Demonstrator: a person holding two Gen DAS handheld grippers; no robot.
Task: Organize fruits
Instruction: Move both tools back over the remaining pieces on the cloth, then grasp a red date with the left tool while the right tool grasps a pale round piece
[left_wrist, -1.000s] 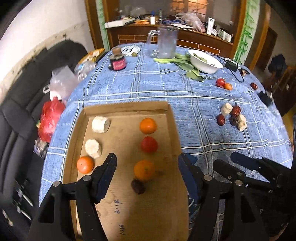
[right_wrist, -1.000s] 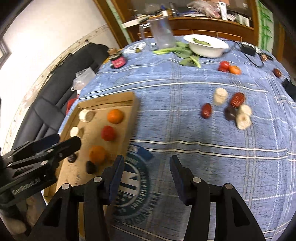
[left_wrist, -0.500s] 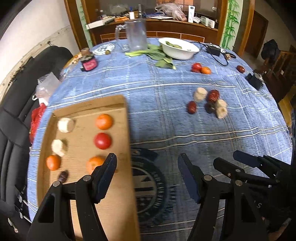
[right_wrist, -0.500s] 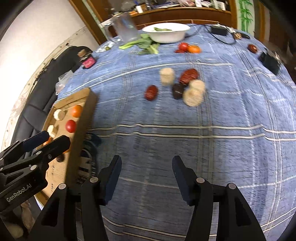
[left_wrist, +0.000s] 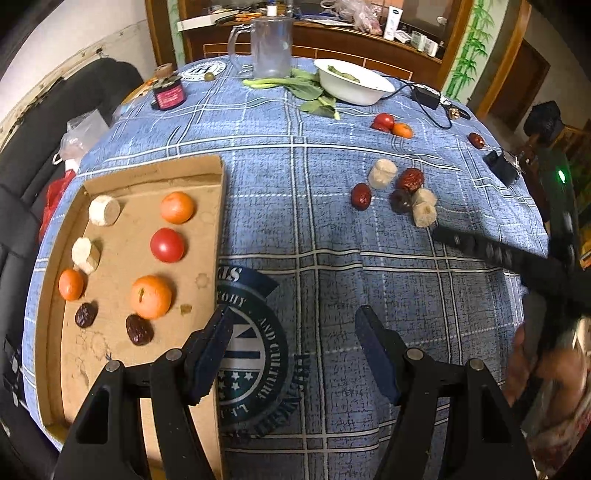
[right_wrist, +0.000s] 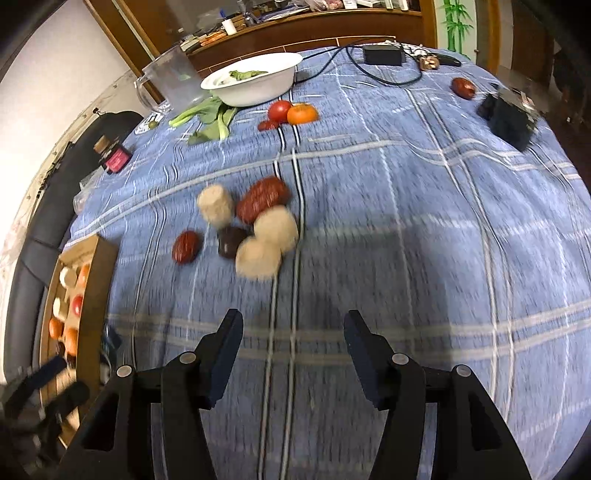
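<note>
A cardboard tray (left_wrist: 118, 177) on the left of the blue table holds oranges (left_wrist: 177, 207), a tomato (left_wrist: 167, 244), pale cylinder pieces (left_wrist: 104, 210) and dark dates (left_wrist: 139, 329). A loose cluster of red dates (right_wrist: 262, 198), a dark date (right_wrist: 229, 240) and pale cylinder pieces (right_wrist: 275, 228) lies mid-table, just ahead of my right gripper (right_wrist: 291, 352), which is open and empty. My left gripper (left_wrist: 293, 349) is open and empty beside the tray's right edge. A tomato (right_wrist: 279, 109) and an orange (right_wrist: 302, 113) sit further back. A lone date (right_wrist: 463, 87) lies far right.
A white bowl (right_wrist: 255, 86) with greens, leafy stalks (right_wrist: 208, 114), a clear jug (right_wrist: 173, 83), a dark jar (left_wrist: 168, 94), a black charger with cable (right_wrist: 382, 55) and a black box (right_wrist: 508, 116) stand at the back. A black sofa (left_wrist: 22, 147) is left.
My left gripper has swung right, off the tray, over the tablecloth emblem. My right gripper has moved forward and right toward the loose cluster, which now looks much nearer.
</note>
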